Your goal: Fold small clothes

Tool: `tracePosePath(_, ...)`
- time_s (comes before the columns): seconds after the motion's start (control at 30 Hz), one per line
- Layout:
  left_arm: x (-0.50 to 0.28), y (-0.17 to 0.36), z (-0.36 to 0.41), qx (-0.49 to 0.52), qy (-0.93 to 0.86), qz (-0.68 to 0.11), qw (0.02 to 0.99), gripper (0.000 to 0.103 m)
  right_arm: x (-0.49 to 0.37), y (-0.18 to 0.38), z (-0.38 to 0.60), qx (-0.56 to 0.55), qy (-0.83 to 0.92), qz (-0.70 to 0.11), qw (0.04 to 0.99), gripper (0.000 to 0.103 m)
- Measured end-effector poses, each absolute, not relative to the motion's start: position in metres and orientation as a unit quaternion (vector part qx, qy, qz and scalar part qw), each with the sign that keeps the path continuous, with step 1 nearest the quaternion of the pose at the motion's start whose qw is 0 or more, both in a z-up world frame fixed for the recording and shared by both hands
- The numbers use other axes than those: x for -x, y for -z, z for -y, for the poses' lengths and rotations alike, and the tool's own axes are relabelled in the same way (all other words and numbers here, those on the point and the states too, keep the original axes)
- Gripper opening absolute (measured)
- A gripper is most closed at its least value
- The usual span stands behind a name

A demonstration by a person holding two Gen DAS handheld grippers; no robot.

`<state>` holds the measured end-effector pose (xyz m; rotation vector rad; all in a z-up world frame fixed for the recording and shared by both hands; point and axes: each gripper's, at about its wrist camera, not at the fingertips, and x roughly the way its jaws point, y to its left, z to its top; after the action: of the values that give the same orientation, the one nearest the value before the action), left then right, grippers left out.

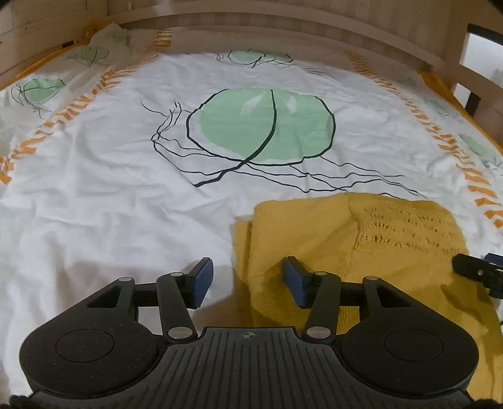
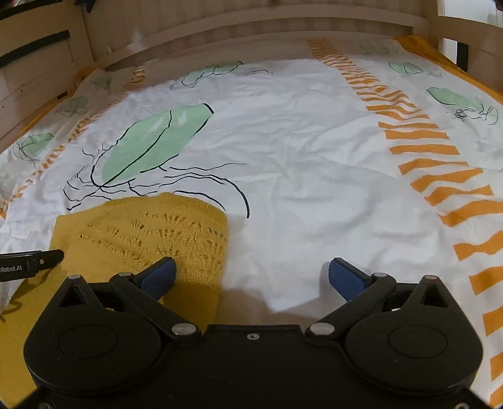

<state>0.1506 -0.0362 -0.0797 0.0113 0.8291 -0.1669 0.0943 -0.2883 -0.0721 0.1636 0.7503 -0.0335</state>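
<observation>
A mustard-yellow knitted garment [image 1: 345,239] lies bunched on the near part of the white printed bedsheet [image 1: 110,204], its length running from near to far, its lacy openwork panel at the far end. The left gripper [image 1: 246,280] hangs half open over its left edge, gripping nothing. The right gripper [image 2: 251,277] hangs wide open and empty over its right edge.

Yellow knit garment [image 1: 361,239]: near part hidden under left gripper [image 1: 248,280] body and cut by the bottom edge; in right wrist view its lower left runs off frame behind right gripper [image 2: 251,277]. Bedsheet [image 1: 110,195] print at far corners blurred. Wooden bed frame [image 1: 314,25] cut by top edge.
</observation>
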Motion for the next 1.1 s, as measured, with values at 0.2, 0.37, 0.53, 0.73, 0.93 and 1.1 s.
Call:
tracePosePath(0.2, -0.127, 0.054, 0.030, -0.016, 0.060, -0.387, 0.920, 0.048, -0.071, 0.045, 0.282, -0.055, 0.015, -0.339, 0.939, 0.103)
tracePosePath(0.37, -0.094, 0.031, 0.027, -0.043, 0.033, -0.377, 0.925, 0.049, -0.033, 0.018, 0.279, -0.063, 0.009, -0.311, 0.948, 0.103)
tracePosePath(0.53, -0.058, 0.015, 0.027, -0.065, 0.011, -0.368, 0.927, 0.049, 0.003, 0.001, 0.273, -0.081, -0.014, -0.298, 0.951, 0.103)
tracePosePath(0.73, -0.037, 0.014, 0.023, -0.034, 0.048, -0.410, 0.910, 0.049, 0.042, -0.011, 0.254, -0.058, -0.019, -0.296, 0.953, 0.102)
tracePosePath(0.93, -0.018, 0.025, 0.025, -0.026, 0.056, -0.438, 0.897, 0.049, 0.070, -0.015, 0.232, -0.026, 0.013, -0.306, 0.952, 0.102)
tracePosePath(1.1, -0.006, 0.032, 0.024, -0.022, 0.055, -0.454, 0.889, 0.049, 0.082, -0.008, 0.214, 0.022, 0.019, -0.313, 0.949, 0.102)
